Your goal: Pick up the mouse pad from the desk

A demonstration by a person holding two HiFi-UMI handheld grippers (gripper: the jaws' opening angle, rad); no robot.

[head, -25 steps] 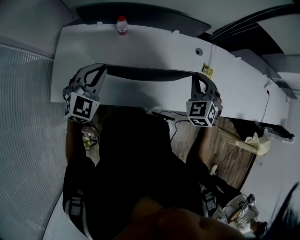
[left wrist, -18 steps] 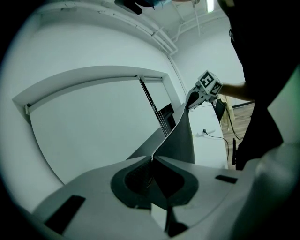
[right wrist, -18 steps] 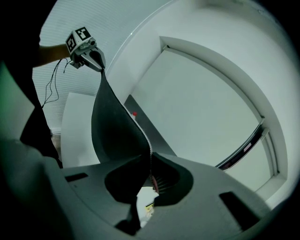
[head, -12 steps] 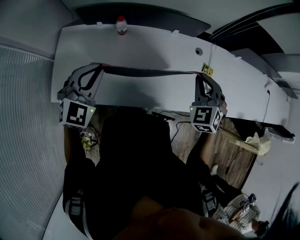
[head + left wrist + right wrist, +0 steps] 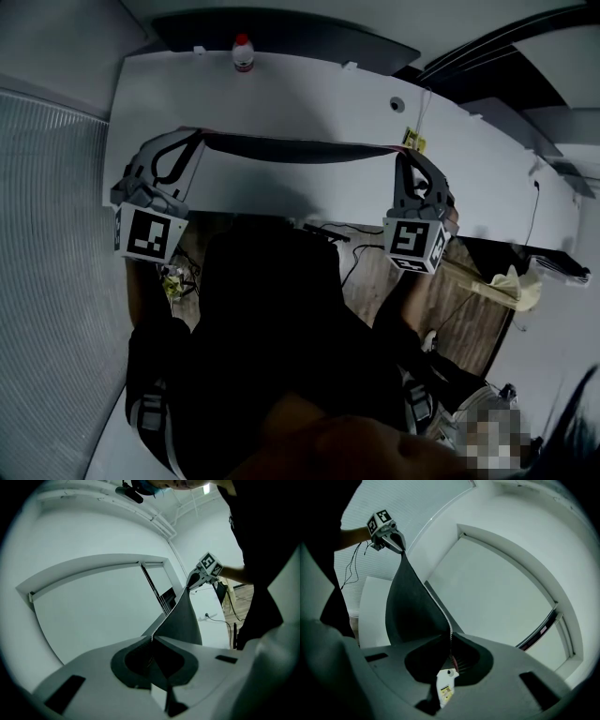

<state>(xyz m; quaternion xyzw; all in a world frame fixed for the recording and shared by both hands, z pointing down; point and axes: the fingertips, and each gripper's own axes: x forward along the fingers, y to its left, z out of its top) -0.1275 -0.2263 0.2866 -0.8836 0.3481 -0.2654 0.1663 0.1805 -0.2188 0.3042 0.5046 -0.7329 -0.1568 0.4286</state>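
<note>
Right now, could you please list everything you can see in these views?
mouse pad: one, dark, stretched between both grippers, over the desk
desk: one, white, below the pad
bottle: one, pale with red cap, at the desk's far edge
cables: several, black, on the floor by the desk's near edge
floor: wood-brown, right of the person
person's clothing: dark, bottom centre of the head view
left gripper: one, grey, fingers shut on the pad's left end
right gripper: one, grey, fingers shut on the pad's right end
</note>
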